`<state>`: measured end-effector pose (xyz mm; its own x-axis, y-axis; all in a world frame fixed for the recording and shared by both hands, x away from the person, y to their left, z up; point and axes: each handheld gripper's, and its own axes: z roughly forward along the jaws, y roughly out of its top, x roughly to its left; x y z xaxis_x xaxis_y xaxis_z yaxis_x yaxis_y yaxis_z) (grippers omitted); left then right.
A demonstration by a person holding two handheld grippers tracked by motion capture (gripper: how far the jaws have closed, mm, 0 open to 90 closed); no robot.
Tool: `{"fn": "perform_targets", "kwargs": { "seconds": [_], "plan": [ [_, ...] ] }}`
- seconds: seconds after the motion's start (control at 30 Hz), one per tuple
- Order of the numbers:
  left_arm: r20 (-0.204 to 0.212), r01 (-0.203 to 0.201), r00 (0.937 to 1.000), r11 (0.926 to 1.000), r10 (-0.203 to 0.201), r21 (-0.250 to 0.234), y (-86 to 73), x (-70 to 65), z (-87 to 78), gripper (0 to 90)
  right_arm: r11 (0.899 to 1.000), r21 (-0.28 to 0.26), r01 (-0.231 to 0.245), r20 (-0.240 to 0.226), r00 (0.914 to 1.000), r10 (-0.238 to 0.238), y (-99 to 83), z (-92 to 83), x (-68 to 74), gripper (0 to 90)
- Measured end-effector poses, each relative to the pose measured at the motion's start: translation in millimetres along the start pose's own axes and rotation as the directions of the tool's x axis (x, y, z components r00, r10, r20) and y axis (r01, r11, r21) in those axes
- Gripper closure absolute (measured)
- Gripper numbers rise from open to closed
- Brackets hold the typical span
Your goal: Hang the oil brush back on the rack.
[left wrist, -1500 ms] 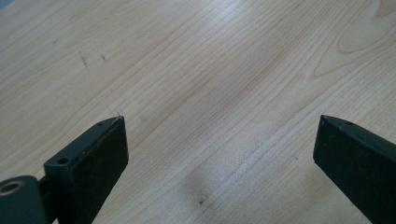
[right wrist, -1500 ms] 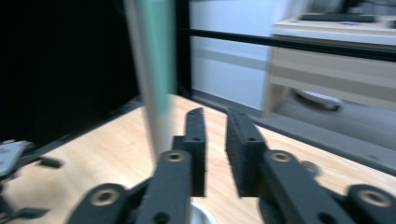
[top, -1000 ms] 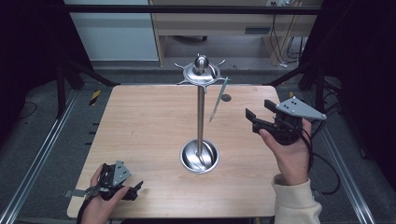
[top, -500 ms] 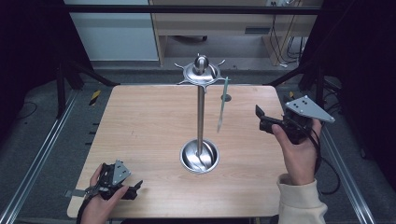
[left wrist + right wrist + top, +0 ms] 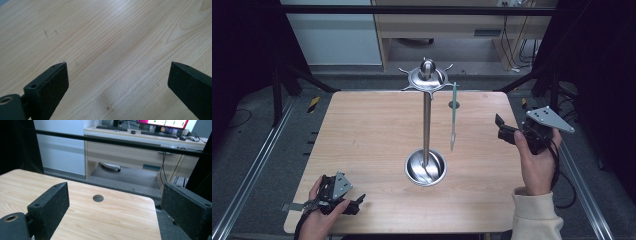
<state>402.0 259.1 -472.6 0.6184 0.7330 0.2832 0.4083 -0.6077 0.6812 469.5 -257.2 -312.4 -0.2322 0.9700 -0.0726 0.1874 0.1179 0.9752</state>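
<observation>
The right gripper (image 5: 507, 131), jaws just spread wide and empty, is sitting at 3 o'clock from the utensil (image 5: 453, 116) hanging on the stand (image 5: 426, 125), while the left gripper (image 5: 349, 206) is resting spread.

This looks like a lab or office test bay. A plain wooden table (image 5: 372, 130) sits inside a black metal frame (image 5: 412, 9). Behind it, a desk (image 5: 130, 147) carries keyboards and a monitor (image 5: 165, 122).

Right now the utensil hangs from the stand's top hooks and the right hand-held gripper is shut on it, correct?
Not quite. The utensil does hang from the stand, but the right hand-held gripper is not shut on it: its jaws have just been opening and stand wide apart with nothing between them, as the right gripper view shows. In the high view it sits clear of the utensil.
</observation>
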Motion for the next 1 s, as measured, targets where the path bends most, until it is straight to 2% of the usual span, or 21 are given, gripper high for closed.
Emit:
{"fn": "perform_targets", "kwargs": {
  "seconds": [0.43,0.6,1.0],
  "plan": [
    [0.002,-0.001,1.0000,1.0000,0.001,-0.002,0.2,-0.9,-0.5,2.8,0.998,0.067,-0.015,0.021,0.9997,0.014,-23.6,15.5,-11.4,8.9],
    [0.005,-0.003,1.0000,1.0000,0.003,-0.002,0.2,-1.0,0.0,2.7,0.994,0.109,-0.028,0.030,0.9992,0.025,-35.0,23.4,-15.6,8.9],
    [0.008,-0.007,0.9999,1.0000,0.007,0.001,0.7,-1.8,0.2,2.8,0.986,0.157,-0.050,0.038,0.9983,0.045,-52.5,32.6,-23.3,9.0]
  ]
}}
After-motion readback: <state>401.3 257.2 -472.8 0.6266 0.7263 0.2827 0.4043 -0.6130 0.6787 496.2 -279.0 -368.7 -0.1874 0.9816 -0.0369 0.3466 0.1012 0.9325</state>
